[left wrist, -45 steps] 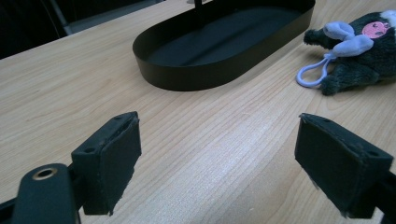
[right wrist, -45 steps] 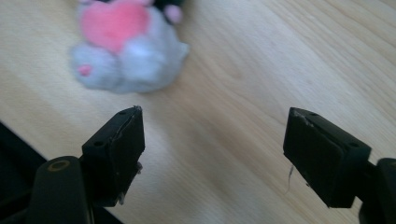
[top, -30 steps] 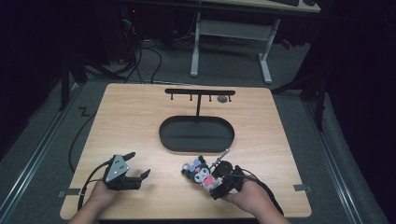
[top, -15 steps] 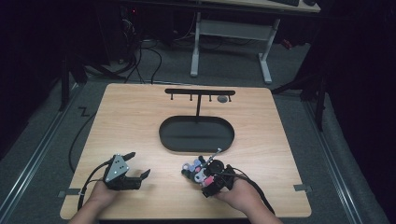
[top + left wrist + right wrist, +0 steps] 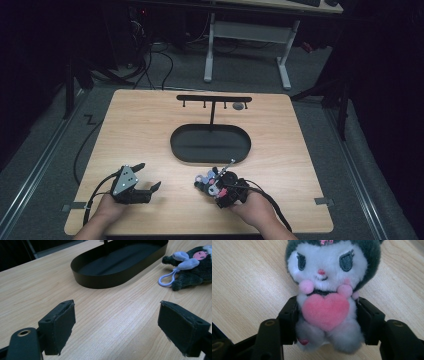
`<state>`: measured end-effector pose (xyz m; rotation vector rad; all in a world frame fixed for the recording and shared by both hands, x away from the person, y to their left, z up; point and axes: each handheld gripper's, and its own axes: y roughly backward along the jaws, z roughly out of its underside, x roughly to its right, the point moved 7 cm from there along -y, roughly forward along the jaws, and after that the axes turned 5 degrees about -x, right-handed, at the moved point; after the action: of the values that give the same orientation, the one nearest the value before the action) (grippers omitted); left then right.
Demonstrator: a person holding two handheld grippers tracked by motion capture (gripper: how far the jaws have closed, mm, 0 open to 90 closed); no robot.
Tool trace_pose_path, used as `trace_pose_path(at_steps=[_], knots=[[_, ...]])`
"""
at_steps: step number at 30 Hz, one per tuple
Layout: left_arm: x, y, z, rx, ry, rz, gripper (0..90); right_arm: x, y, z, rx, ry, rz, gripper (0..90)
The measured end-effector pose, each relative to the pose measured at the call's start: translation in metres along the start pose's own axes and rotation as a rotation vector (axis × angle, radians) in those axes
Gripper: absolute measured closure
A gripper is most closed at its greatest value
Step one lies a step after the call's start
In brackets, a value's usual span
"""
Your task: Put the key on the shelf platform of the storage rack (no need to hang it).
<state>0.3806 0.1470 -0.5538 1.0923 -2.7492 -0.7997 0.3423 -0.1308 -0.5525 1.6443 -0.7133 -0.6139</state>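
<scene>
**Plush toy in your right gripper**

At about 5 o'clock on the wooden table (image 5: 150, 130), your right gripper (image 5: 325, 321) squeezes the plush toy (image 5: 327, 297) around its middle, one jaw on each side. The toy holds a pink heart (image 5: 325, 311). The black oval tray (image 5: 210, 144) sits just beyond it, toward 12 o'clock. Your left gripper (image 5: 116, 326) rests at 7 o'clock with its jaws wide apart and nothing between them.

A pale wooden table (image 5: 150, 130) with rounded corners stood on grey carpeted floor (image 5: 310, 95) in a dim room. Behind it stood a white metal desk frame (image 5: 247, 35), with black cables (image 5: 160, 57) tangled on the floor beside it.
</scene>
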Motion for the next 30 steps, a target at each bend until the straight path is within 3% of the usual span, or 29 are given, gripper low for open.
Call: trace_pose_path(at_steps=[15, 24, 27, 30], knots=[[0.0, 0.0, 0.0, -0.001, 0.002, -0.001, 15.4, 0.004, 0.016, 0.001, 0.043, -0.035, 0.005, 47.4], [0.0, 0.0, 0.0, -0.002, 0.001, -0.001, 15.4, 0.018, 0.034, 0.002, 0.088, -0.067, 0.029, 47.4], [0.0, 0.0, 0.0, -0.001, 0.001, -0.001, 15.4, 0.021, 0.039, 0.004, 0.095, -0.116, 0.031, 47.4], [0.0, 0.0, 0.0, -0.002, 0.002, 0.0, 15.4, 0.028, 0.042, 0.003, 0.117, -0.092, 0.042, 47.4]])
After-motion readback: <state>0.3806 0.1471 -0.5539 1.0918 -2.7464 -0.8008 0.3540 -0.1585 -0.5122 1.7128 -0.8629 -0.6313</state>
